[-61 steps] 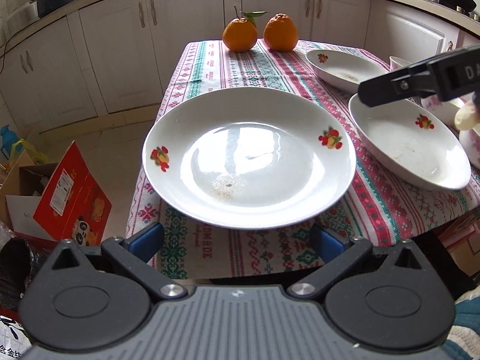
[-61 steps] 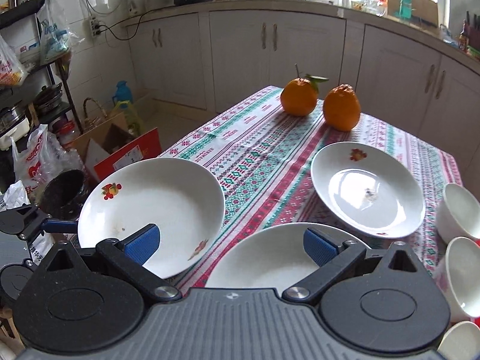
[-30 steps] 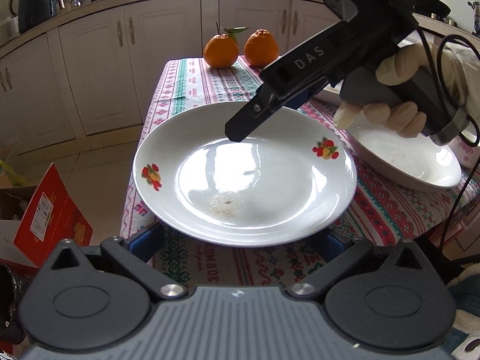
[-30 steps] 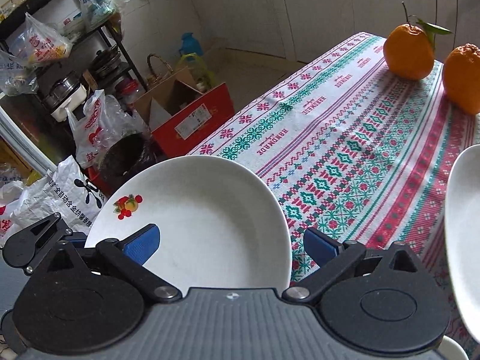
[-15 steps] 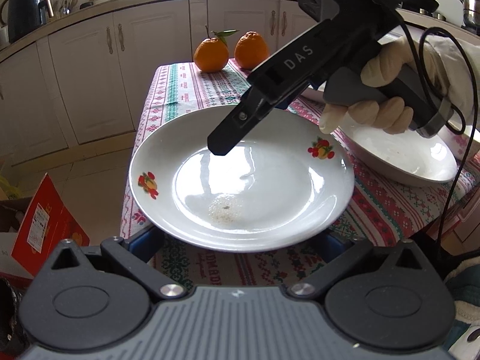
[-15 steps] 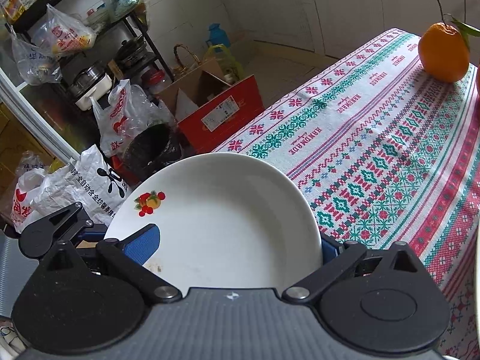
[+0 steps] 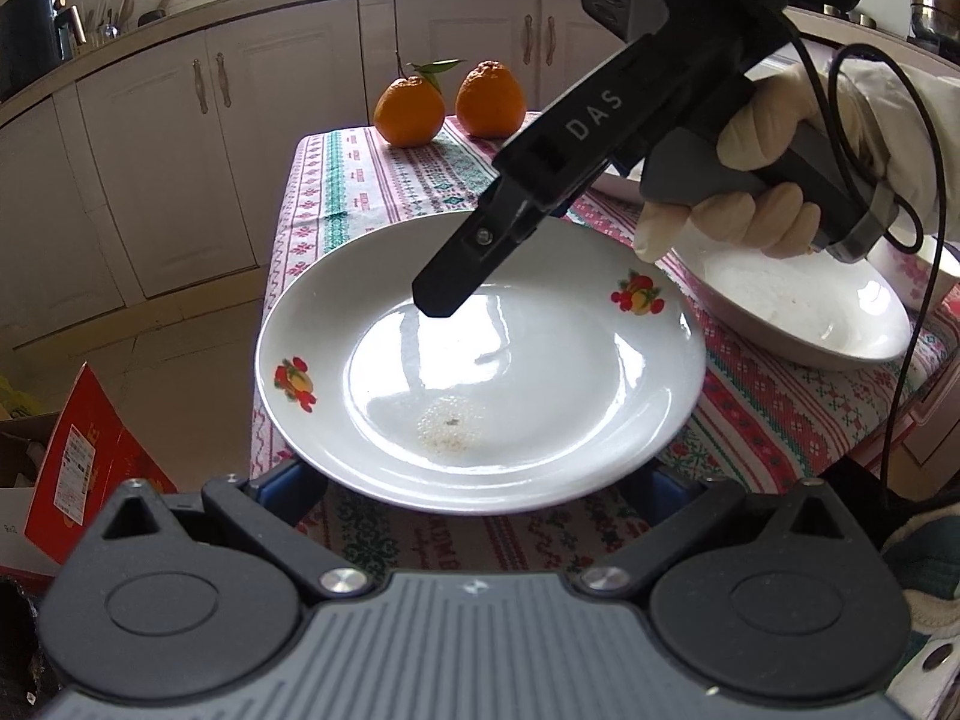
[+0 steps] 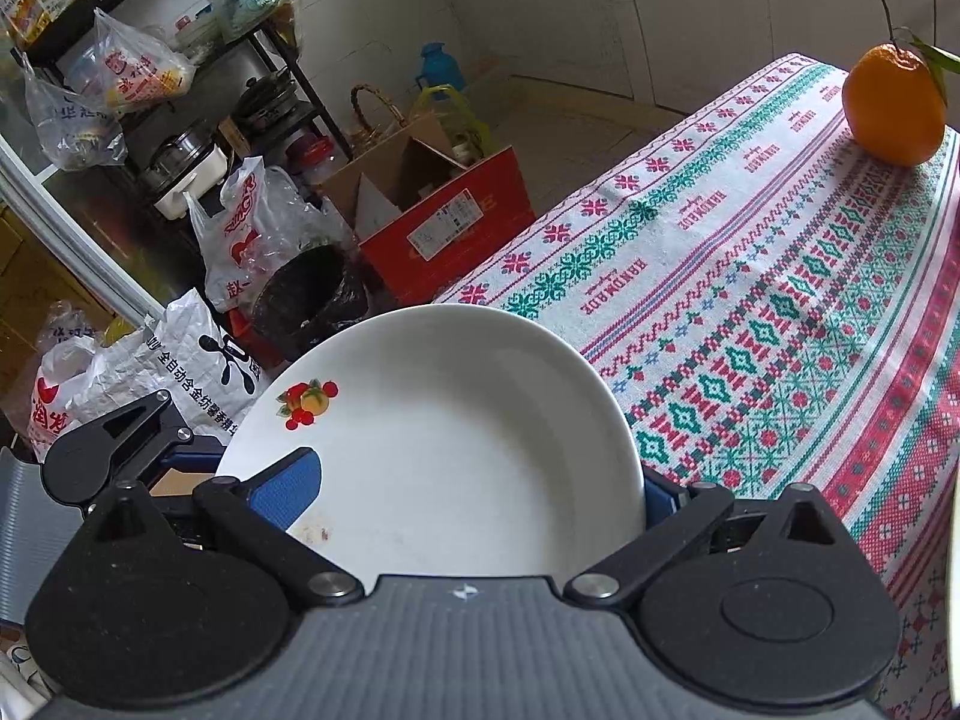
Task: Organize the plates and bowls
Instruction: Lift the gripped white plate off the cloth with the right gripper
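A white plate (image 7: 480, 372) with fruit prints hangs over the table's near left corner; it also shows in the right wrist view (image 8: 444, 444). My left gripper (image 7: 480, 480) sits open, low at the plate's near rim, its blue pads under the rim. My right gripper (image 8: 474, 489) is open over the plate, one blue pad (image 8: 285, 483) above the inside, the other beyond the right rim. From the left wrist view its black finger (image 7: 474, 264) hovers over the plate. A second white plate (image 7: 798, 312) lies to the right.
Two oranges (image 7: 447, 102) sit at the far end of the patterned tablecloth (image 8: 780, 300). White cabinets (image 7: 210, 138) stand behind. On the floor left of the table are a red cardboard box (image 8: 432, 216), plastic bags (image 8: 240, 240) and a black bin (image 8: 312, 294).
My right gripper has swung left from the second plate to over the first plate and come down closer to it. The left gripper has edged nearer the plate's rim.
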